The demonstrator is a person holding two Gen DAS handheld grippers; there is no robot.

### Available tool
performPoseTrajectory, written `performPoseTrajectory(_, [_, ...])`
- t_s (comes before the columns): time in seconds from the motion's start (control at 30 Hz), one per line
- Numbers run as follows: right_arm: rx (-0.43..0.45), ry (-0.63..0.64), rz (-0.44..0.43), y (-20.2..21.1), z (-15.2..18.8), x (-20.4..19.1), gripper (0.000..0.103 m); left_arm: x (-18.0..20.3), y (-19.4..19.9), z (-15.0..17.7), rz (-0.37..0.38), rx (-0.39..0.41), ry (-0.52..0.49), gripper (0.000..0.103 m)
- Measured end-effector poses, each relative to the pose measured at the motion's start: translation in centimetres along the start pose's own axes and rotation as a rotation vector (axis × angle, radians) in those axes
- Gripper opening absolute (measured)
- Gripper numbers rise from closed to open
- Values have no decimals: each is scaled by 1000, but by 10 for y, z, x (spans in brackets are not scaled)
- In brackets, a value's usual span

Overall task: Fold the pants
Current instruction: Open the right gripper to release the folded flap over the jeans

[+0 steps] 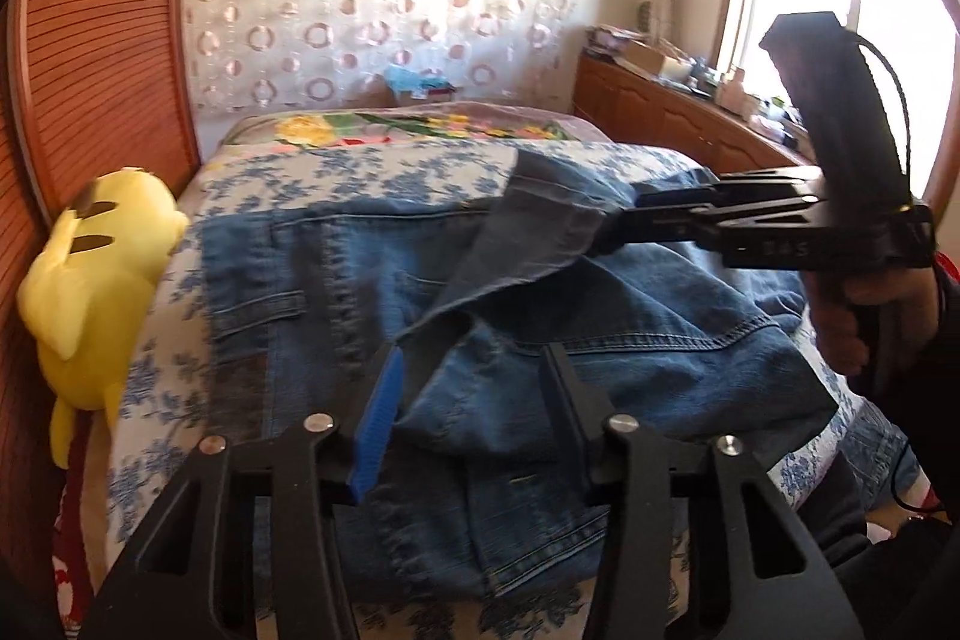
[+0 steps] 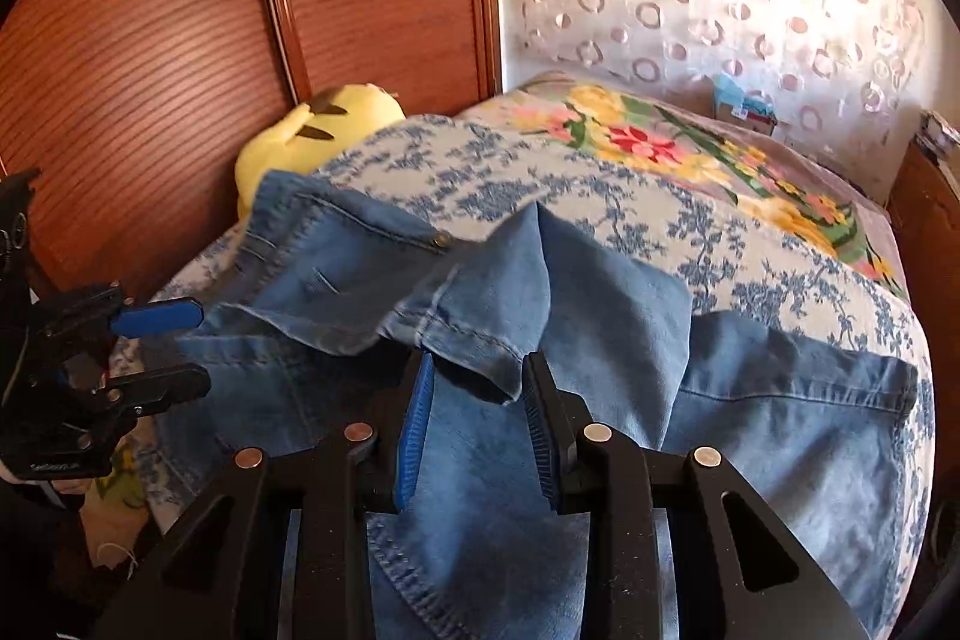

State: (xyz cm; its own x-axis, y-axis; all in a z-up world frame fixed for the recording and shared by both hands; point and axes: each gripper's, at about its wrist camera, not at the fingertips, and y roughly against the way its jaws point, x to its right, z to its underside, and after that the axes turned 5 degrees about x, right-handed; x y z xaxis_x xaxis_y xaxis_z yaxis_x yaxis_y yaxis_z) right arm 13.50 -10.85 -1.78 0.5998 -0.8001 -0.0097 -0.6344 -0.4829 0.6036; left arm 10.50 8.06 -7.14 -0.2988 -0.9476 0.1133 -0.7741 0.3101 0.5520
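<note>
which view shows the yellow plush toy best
The left wrist view. There the yellow plush toy shows almost whole, lying at the bed's left edge against the wooden wall. In the right wrist view only its upper part shows; the jeans and bed cover hide the rest.

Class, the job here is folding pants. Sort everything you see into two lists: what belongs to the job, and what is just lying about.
Belongs to the job:
jeans
left gripper
right gripper

Just lying about:
yellow plush toy
floral blanket
cluttered cabinet
</note>
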Motion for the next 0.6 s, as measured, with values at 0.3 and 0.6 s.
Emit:
performPoseTrajectory(0.3, [-36,17,-9,-13,-12,-2,31,0,-27,-1,4,-86,-4,41])
performPoseTrajectory(0.6, [-22,-37,-78,-28,-20,19,9,13,-26,0,51,-60,-41,12])
